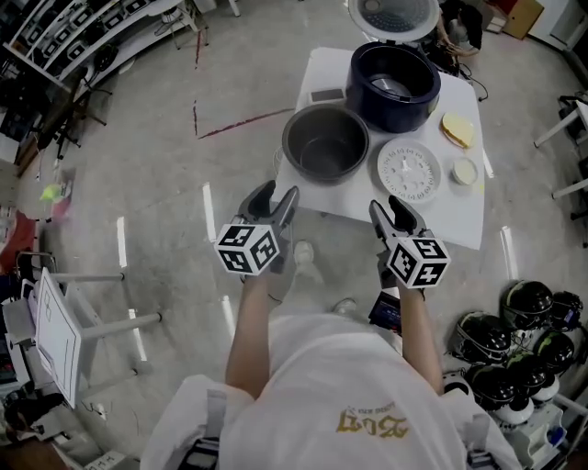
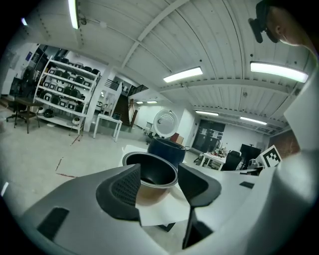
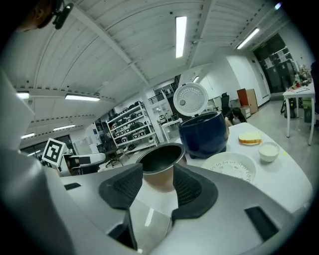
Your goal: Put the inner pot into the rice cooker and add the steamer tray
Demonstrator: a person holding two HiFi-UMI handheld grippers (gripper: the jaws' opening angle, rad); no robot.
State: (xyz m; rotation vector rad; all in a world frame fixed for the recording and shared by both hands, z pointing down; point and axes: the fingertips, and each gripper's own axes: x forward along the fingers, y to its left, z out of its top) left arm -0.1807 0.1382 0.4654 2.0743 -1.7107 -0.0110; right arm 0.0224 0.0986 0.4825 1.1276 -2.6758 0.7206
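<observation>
The grey inner pot [image 1: 325, 143] stands empty on the white table [image 1: 459, 216], at its near left. Behind it sits the dark blue rice cooker [image 1: 395, 85] with its round lid [image 1: 393, 16] swung up. To the pot's right lies the white perforated steamer tray [image 1: 409, 171]. My left gripper [image 1: 278, 202] hangs open short of the table's near edge, in line with the pot [image 2: 151, 172]. My right gripper [image 1: 393, 214] is open too, just before the tray [image 3: 231, 166], with the pot [image 3: 160, 167] seen between its jaws. Both hold nothing.
A yellow sponge [image 1: 457, 128] and a small white dish [image 1: 465, 172] lie at the table's right. Black helmets [image 1: 519, 349] are piled on the floor at the right. A white rack [image 1: 55, 330] stands at the left, shelving [image 1: 73, 37] at the far left.
</observation>
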